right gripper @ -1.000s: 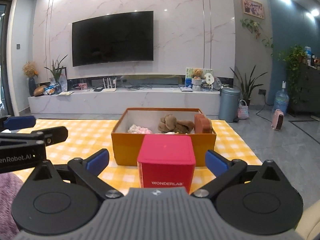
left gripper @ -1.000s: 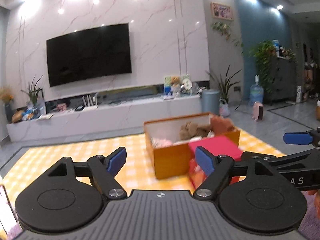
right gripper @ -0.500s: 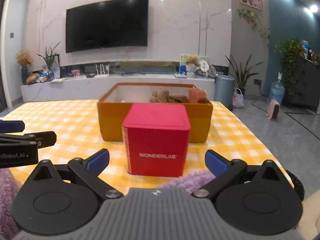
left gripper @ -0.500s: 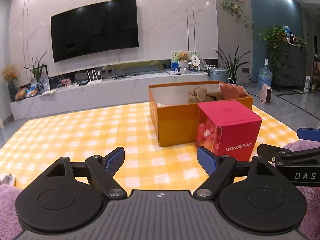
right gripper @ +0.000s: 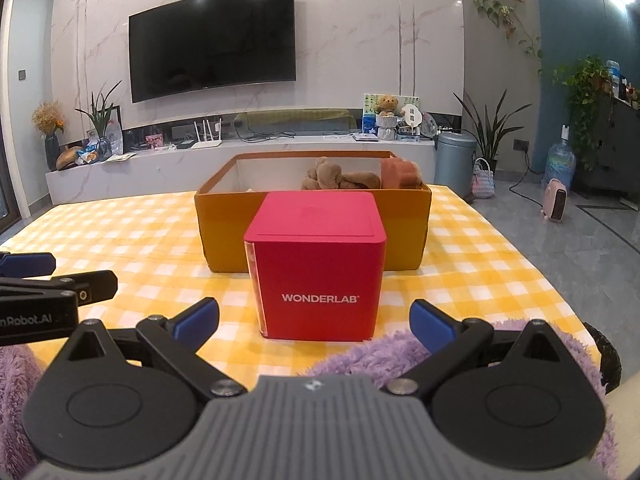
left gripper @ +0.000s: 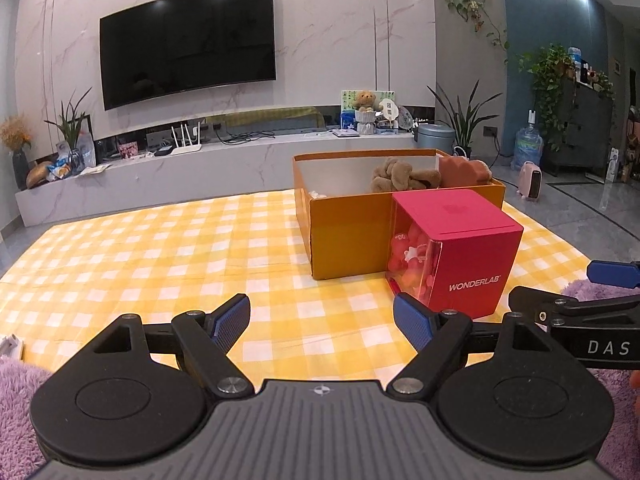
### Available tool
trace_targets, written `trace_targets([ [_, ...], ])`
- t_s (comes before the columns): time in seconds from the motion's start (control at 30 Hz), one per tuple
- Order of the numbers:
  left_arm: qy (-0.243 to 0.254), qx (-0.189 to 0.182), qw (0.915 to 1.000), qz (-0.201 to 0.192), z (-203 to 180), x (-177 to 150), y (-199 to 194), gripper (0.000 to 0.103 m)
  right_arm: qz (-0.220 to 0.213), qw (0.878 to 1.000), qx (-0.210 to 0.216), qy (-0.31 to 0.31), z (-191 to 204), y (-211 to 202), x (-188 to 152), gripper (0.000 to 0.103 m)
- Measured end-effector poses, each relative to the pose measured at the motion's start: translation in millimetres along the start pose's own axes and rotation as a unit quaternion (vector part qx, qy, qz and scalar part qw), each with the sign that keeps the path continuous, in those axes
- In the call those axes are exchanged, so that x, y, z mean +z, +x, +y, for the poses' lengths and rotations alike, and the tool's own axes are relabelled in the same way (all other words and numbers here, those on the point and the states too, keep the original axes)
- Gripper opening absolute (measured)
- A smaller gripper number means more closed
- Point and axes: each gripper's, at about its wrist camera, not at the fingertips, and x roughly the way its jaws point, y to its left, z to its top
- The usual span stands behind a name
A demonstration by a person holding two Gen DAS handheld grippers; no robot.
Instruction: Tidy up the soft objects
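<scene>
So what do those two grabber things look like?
Both match. The left gripper and right gripper have black arms with round black discs, silver screws and blue ribbed pads at the tips, on a grey ridged body. White letters on their sides read "DAS" in the left view and "Robot.AI" in the right view. No cables or sleeves show.

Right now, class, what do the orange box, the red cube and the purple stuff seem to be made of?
Orange box: likely matte cardboard, with thin flat walls and a pale inside.
Red cube: smooth printed card or plastic, with one clear, glossy side.
Purple stuff: fluffy plush, with a long shaggy pile.
</scene>
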Motion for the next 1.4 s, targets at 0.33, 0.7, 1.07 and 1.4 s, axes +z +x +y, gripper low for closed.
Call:
trace_targets([
  [0.33, 0.002, 0.003, 1.0, -0.003, 1.8, 2.6, -1.8, 0.095, 0.002, 1.0, 0.001, 0.0, 0.3, -0.6, -1.3, 0.1],
  [0.7, -0.002, 0.004, 1.0, -0.004, 2.0, 5.5, -3.7, 0.095, 0.005, 1.0, 0.001, -0.003, -0.1, 0.8, -1.3, 0.1],
  [1.07, -0.002, 0.005, 1.0, -0.004, 2.8, 5.4, -3.2, 0.095, 0.005, 1.0, 0.001, -0.003, 0.0, 0.5, -1.2, 0.1],
  [1.4, -0.002, 0.005, 1.0, -0.004, 3.2, 4.9, -3.6, 0.095, 0.006, 1.0, 0.001, -0.003, 0.1, 0.6, -1.4, 0.099],
])
